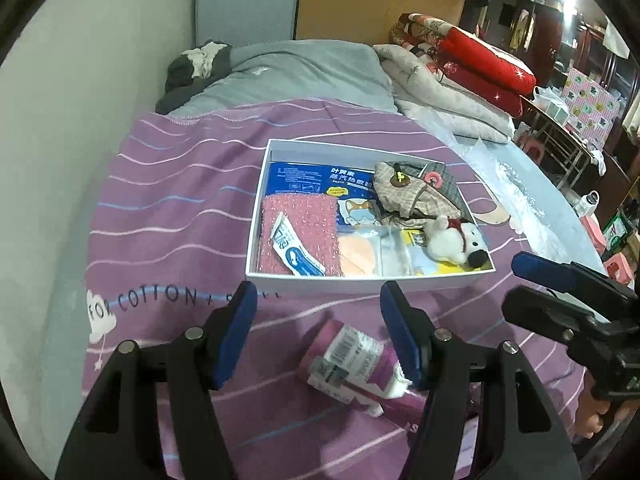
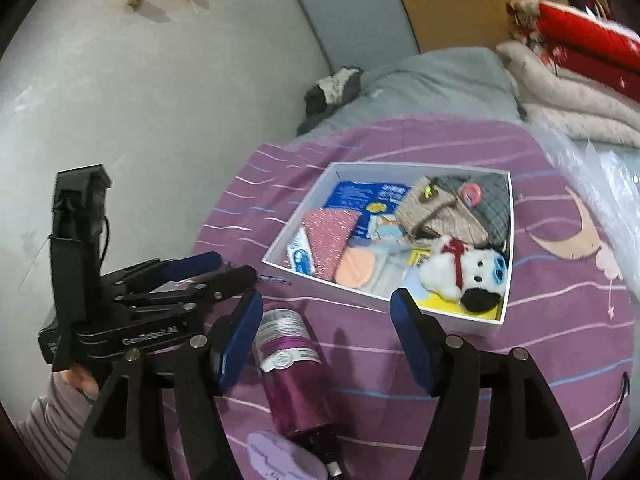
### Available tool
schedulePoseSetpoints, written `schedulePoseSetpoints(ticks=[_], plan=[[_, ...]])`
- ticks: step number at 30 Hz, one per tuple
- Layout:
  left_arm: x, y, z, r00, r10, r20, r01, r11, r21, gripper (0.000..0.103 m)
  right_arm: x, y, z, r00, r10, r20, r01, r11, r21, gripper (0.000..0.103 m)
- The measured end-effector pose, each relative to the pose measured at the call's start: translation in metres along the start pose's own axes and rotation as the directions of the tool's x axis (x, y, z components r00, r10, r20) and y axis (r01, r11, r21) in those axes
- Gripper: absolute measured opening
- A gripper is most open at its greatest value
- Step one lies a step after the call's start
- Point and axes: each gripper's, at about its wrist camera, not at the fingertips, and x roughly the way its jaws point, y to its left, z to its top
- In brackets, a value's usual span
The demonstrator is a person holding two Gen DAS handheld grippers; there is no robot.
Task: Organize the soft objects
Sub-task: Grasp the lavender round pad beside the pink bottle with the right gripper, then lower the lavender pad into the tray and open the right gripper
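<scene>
Both your grippers hang empty. The left gripper (image 1: 318, 336) has its jaws wide apart with nothing between the pads; the right gripper (image 2: 326, 340) is open too, nothing gripped.

The purple roll (image 2: 292, 368) lies on its side on the purple bedsheet (image 1: 168, 208), just at 6 o'clock of the white box (image 1: 368, 282), outside it. In the right wrist view it sits between and below the open fingers, not touching the pads as far as I can tell. It has a shiny wrapper with a white label (image 2: 280, 336); probably light, squashy and a bit slick. Take it across the middle, on the label band, not at the loose end at 6 o'clock.

In the box: a white plush dog (image 2: 464, 276) at 4 o'clock, a pink cloth (image 1: 298, 232) at 8 o'clock, a plaid fabric piece (image 1: 404, 192) at 1 o'clock. All soft and light; pinch the plush by the body. Room left for the roll looks tight.
</scene>
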Motion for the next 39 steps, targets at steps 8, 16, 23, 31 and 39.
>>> schedulePoseSetpoints(ticks=[8, 16, 23, 31, 39], plan=[[-0.010, 0.004, -0.031, 0.999, 0.024, -0.044, -0.025, 1.000, -0.009, 0.065, -0.003, 0.008, -0.049, 0.989, 0.027, -0.149, -0.035, 0.998, -0.051, 0.075], [-0.029, 0.001, -0.044, 0.999, 0.037, 0.012, -0.037, 0.999, -0.008, 0.065, 0.006, 0.023, -0.091, 0.960, 0.000, -0.279, -0.026, 0.995, -0.093, 0.025], [-0.031, 0.019, -0.040, 0.995, 0.035, 0.089, -0.027, 0.996, -0.089, 0.066, -0.011, 0.018, -0.072, 0.968, 0.091, -0.236, -0.098, 0.995, -0.017, 0.011], [-0.001, 0.032, -0.018, 0.996, -0.074, 0.044, 0.082, 0.977, -0.199, 0.080, 0.000, -0.002, -0.037, 0.970, 0.173, -0.170, -0.145, 0.975, 0.166, 0.011], [0.022, 0.031, 0.001, 0.998, -0.038, 0.040, 0.044, 0.987, -0.152, 0.080, 0.041, -0.041, 0.016, 0.981, 0.148, -0.122, -0.107, 0.950, 0.292, 0.011]])
